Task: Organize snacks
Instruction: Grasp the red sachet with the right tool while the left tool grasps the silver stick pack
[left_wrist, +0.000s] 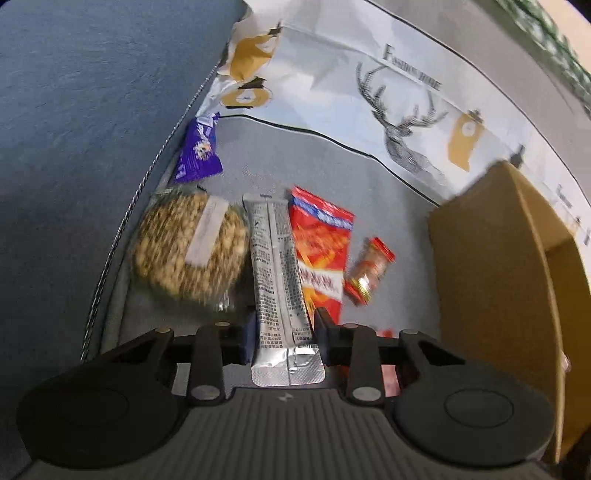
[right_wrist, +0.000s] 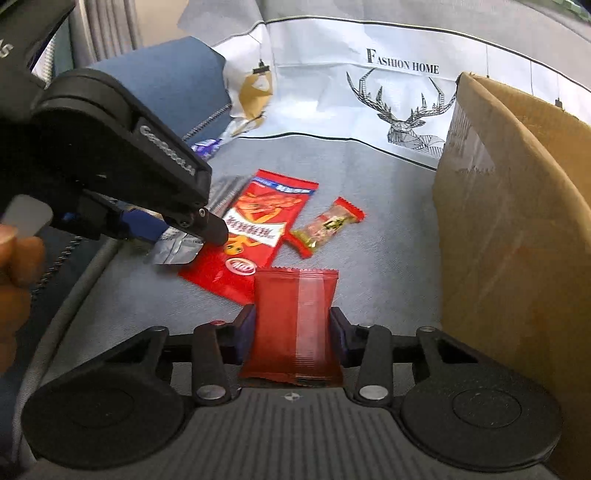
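Note:
My left gripper is shut on a long silver snack pouch and holds it over the grey cloth. In the right wrist view the left gripper shows at the left with the silver pouch's end in it. My right gripper is shut on a dark red snack packet. A large red snack bag and a small red-ended candy lie on the cloth ahead. A round bag of peanuts and a purple packet lie at the left.
An open cardboard box stands at the right; it also shows in the left wrist view. A grey and white tablecloth with a deer print covers the surface. A blue cushion borders the left side.

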